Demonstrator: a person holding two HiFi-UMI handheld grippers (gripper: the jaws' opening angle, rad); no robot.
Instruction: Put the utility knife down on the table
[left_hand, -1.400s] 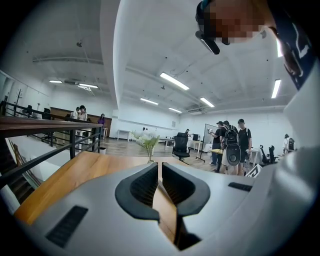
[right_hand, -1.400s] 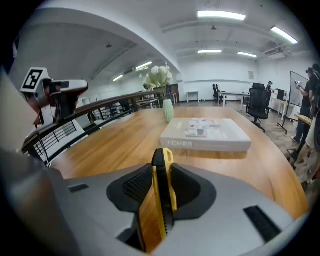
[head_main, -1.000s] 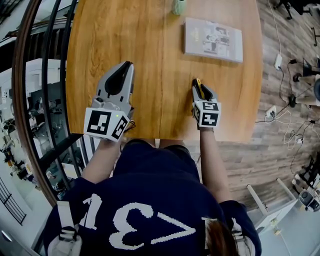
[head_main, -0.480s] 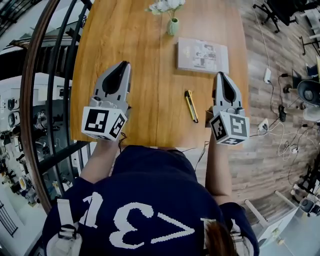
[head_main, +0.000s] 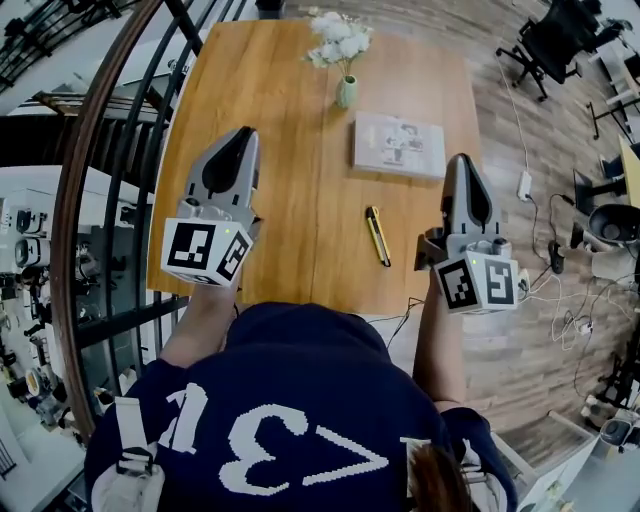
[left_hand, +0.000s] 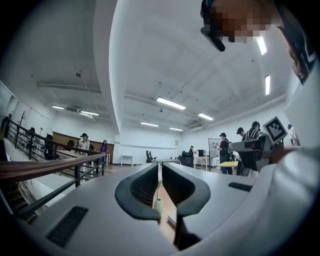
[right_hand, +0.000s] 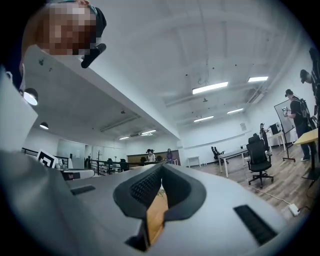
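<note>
The utility knife (head_main: 377, 235), yellow and black, lies flat on the wooden table (head_main: 280, 120) near its front edge, with nothing touching it. My right gripper (head_main: 463, 160) is held in the air to the right of the knife, well apart from it, jaws shut and empty. It points level out over the table in the right gripper view (right_hand: 161, 167). My left gripper (head_main: 242, 133) is raised over the table's left side, far from the knife. Its jaws stand together with nothing between them in the left gripper view (left_hand: 160, 167).
A flat book (head_main: 398, 145) lies beyond the knife. A small green vase (head_main: 346, 90) of white flowers stands further back, and shows between the left jaws (left_hand: 158, 206). A curved black railing (head_main: 110, 170) runs along the left. Cables (head_main: 560, 260) and office chairs (head_main: 555, 45) are on the floor at the right.
The right gripper, down at the knife a second ago, has come away shut and risen to the right, leaving the knife on the table. The left gripper has risen too.
</note>
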